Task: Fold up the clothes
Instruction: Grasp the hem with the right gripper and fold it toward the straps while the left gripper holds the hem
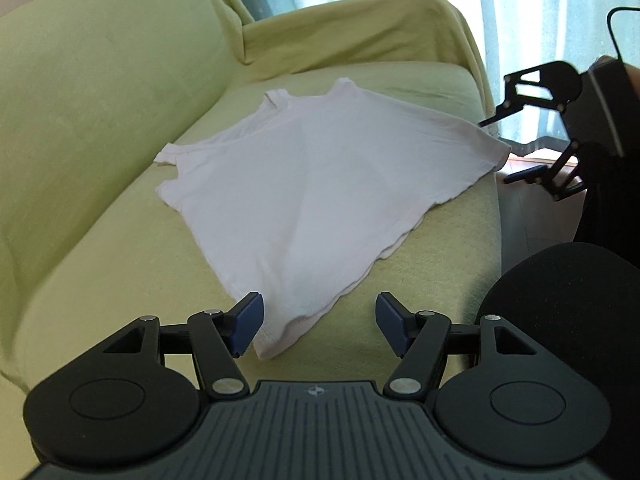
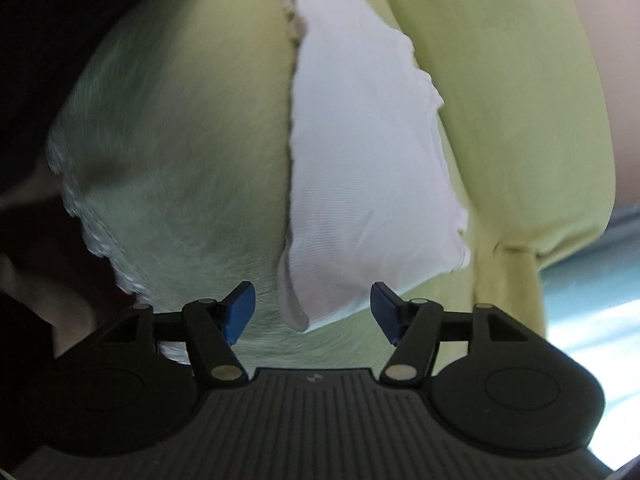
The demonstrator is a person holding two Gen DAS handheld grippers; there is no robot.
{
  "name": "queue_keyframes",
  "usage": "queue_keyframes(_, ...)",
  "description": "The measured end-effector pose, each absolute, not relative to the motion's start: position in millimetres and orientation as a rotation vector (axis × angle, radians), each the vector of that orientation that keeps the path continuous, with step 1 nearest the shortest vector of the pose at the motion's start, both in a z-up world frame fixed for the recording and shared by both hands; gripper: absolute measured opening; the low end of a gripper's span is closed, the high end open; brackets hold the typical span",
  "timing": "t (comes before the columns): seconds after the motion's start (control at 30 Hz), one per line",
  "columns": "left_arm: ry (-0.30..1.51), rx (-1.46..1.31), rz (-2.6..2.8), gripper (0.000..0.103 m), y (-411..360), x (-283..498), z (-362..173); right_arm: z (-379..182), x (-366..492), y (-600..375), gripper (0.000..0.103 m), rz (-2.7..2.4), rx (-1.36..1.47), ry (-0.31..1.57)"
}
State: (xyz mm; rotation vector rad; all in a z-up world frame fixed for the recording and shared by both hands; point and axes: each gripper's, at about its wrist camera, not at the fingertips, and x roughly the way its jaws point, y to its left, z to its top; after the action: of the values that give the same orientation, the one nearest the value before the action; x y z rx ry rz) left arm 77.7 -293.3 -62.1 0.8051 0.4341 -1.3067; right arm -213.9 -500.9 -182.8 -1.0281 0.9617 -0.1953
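Both hand-held grippers hang spread and empty over a white sleeveless top (image 1: 320,168) laid flat on the seat of a yellow-green sofa (image 1: 100,100). Left gripper (image 1: 316,326), jaws wide apart, hovers just above the hem corner nearest the seat's front edge, that corner lying between its blue pads (image 1: 248,322) but not pinched. Right gripper (image 2: 312,312), seen in the left wrist view beyond the seat's front edge near the armrest end, is likewise agape; its own blurred view shows the garment's other hem corner (image 2: 296,316) just ahead of its fingers. The top lies with its straps toward the backrest and its wavy hem along the front edge, one corner slightly overhanging. Nothing appears folded yet, so the work looks to be at its opening step: taking hold of the hem. The next move likely calls for each gripper to drop onto its corner, pinch through both layers, and lift evenly so the cloth does not drag or bunch.
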Motion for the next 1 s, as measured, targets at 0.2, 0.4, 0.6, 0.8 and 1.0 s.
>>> queue_keyframes(0.2,0.28,0.95,-1.299,0.077,-289,68,-68,-159,-220,-503,0.002,-0.248,-0.902,0.903)
queue_keyframes(0.4,0.099,1.172,-1.32,0.075,-297,55,-82,-105,-224,-524,0.001,-0.353,-0.629,0.8)
queue_keyframes(0.6,0.065,1.177,-1.364,0.077,-333,38,-81,-66,-220,-541,0.001,-0.391,-0.484,0.749)
queue_keyframes(0.8,0.077,1.117,-1.42,0.076,-380,21,-92,-48,-215,-555,0.001,-0.419,-0.386,0.72)
queue_keyframes(1.0,-0.063,1.226,-1.386,0.075,-368,13,-98,-47,-220,-564,0.001,-0.439,-0.388,0.734)
